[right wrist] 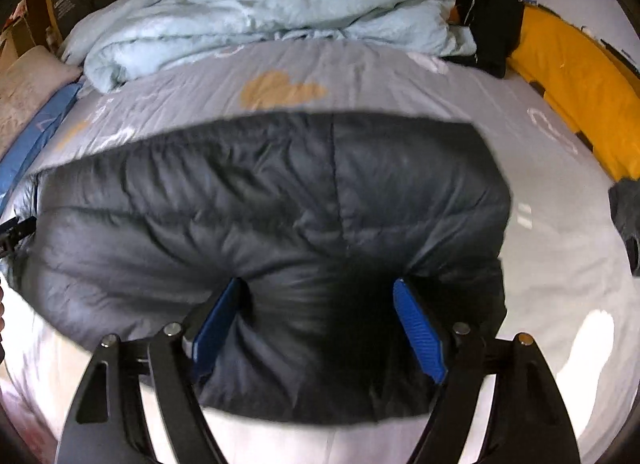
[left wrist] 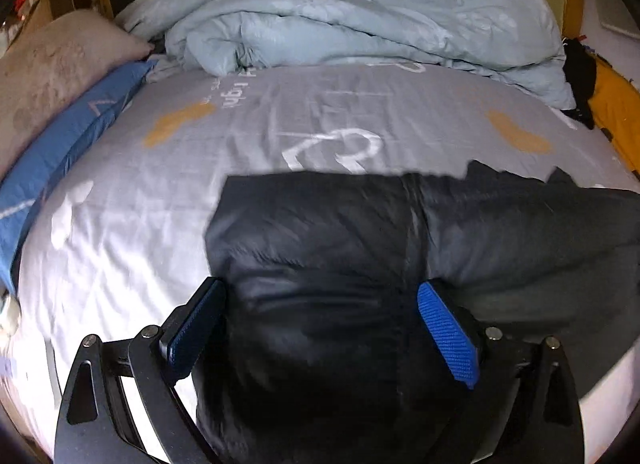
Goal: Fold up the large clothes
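On the grey bed sheet (left wrist: 120, 199) lies a puffy, dark quilted jacket (right wrist: 280, 199), wrinkled and glossy. Left gripper (left wrist: 320, 328) and right gripper (right wrist: 320, 324) each pinch a thick bunch of it between wide-set blue pads.

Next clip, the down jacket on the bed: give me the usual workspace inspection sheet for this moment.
Surface: bed sheet, grey with white and ochre prints, wrinkled.
Job's things: dark puffer jacket bunched on the near part of the sheet.
Clutter: pale blue duvet heaped at the far end; pillows on the left; yellow fabric and black garment on the right.
Grippers: left gripper and right gripper each have padded jacket fabric bulging between the jaws.
Cables: nothing seen.
Surroundings: pale wall behind; dim, blurred.
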Tool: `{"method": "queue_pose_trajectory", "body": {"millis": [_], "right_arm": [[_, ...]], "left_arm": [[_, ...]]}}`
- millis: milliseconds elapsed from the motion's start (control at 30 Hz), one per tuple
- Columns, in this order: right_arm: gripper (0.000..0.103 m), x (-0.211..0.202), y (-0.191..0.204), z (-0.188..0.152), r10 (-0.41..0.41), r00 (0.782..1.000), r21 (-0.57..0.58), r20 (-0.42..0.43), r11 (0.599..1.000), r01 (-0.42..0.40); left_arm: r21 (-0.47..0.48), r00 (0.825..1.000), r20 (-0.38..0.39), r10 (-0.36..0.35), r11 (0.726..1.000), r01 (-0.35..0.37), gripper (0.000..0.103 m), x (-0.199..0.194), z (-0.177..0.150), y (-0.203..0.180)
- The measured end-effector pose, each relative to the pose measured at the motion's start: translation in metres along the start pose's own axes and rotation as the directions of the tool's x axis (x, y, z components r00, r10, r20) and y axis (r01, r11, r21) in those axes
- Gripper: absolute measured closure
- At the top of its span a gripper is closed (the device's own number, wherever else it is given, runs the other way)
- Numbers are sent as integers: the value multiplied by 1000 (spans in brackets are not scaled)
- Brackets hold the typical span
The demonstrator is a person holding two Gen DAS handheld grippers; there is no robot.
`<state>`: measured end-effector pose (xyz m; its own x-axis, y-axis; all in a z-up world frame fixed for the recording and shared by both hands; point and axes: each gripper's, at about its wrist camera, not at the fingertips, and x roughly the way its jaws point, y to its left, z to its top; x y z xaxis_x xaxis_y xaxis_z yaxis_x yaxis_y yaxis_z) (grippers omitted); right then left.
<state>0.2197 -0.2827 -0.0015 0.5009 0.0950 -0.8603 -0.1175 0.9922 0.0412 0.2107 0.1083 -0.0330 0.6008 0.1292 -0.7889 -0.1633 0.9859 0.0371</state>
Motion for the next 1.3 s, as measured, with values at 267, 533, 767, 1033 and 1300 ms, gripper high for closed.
{"method": "queue_pose_trajectory", "body": {"millis": [267, 533, 767, 1033, 1300], "right_arm": [[23, 5, -20, 10, -1, 998, 118, 57, 993, -6], [23, -53, -13, -5, 92, 980, 107, 174, 988, -112], [23, -97, 9, -15, 138, 960, 71, 242, 985, -159], [38, -94, 14, -9, 200, 954, 58, 223, 974, -218], [73, -88, 11, -15, 191, 964, 34, 184, 979, -201]], "left_arm": [[-90, 998, 38, -59, 994, 62, 5, -10, 8, 17], [-2, 967, 196, -164, 986, 168, 11, -103, -15, -5], [112, 892, 253, -375, 927, 358, 77, -159, -42, -49], [206, 882, 51, -469, 869, 450, 87, -130, -48, -153], [82, 949, -81, -306, 946, 312, 96, -54, -53, -183]]}}
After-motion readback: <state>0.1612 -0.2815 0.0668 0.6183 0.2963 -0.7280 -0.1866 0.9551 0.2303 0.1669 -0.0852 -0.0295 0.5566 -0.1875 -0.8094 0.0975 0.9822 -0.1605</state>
